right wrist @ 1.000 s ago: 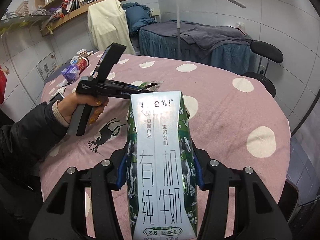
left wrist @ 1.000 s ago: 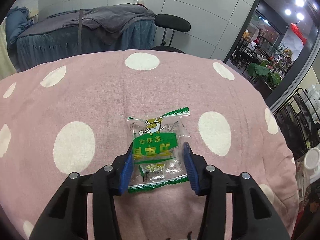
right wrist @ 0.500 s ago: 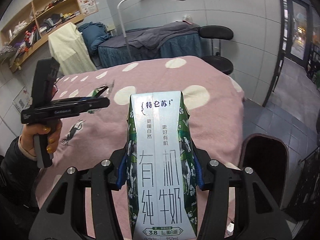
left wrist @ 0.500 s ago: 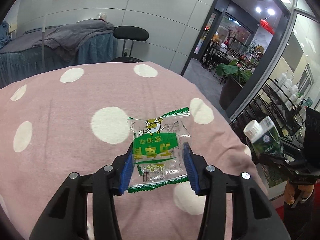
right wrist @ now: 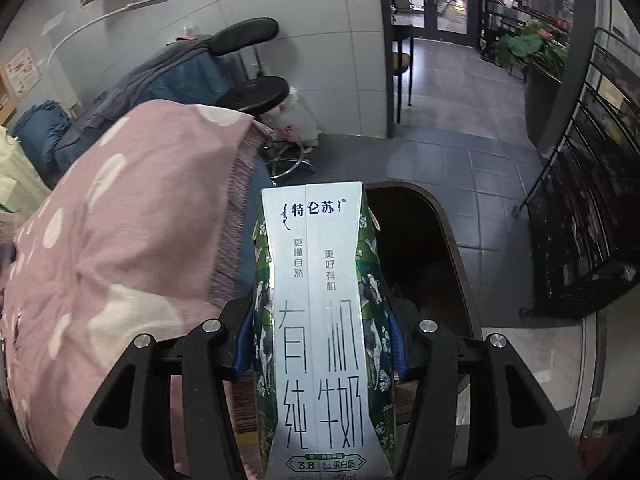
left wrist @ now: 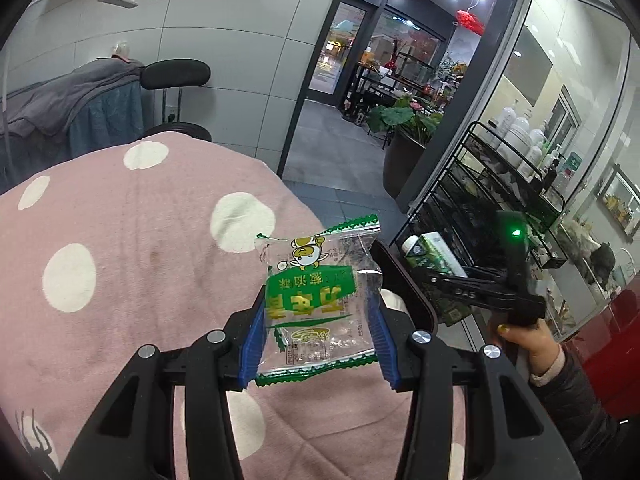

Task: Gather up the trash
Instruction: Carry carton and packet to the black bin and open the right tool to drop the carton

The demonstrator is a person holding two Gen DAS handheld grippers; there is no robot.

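My left gripper (left wrist: 318, 340) is shut on a clear and green snack wrapper (left wrist: 320, 304) and holds it above the right edge of the pink dotted table (left wrist: 120, 264). My right gripper (right wrist: 322, 336) is shut on a green and white milk carton (right wrist: 320, 320), held upright over a dark bin (right wrist: 436, 256) on the floor beside the table (right wrist: 120, 216). In the left wrist view the right gripper (left wrist: 472, 288) with the carton (left wrist: 434, 256) is off the table's right edge, by the bin's dark rim (left wrist: 404, 276).
A black wire rack (left wrist: 492, 200) with bottles stands to the right (right wrist: 592, 216). A black stool (right wrist: 252, 96) and a covered bed (left wrist: 68, 112) stand beyond the table. Grey tiled floor (right wrist: 460, 136) leads to a doorway with plants (left wrist: 400, 120).
Both grippers have swung right, from over the table toward its right edge. The right gripper with the carton now hangs over the dark bin. Both grips are unchanged.
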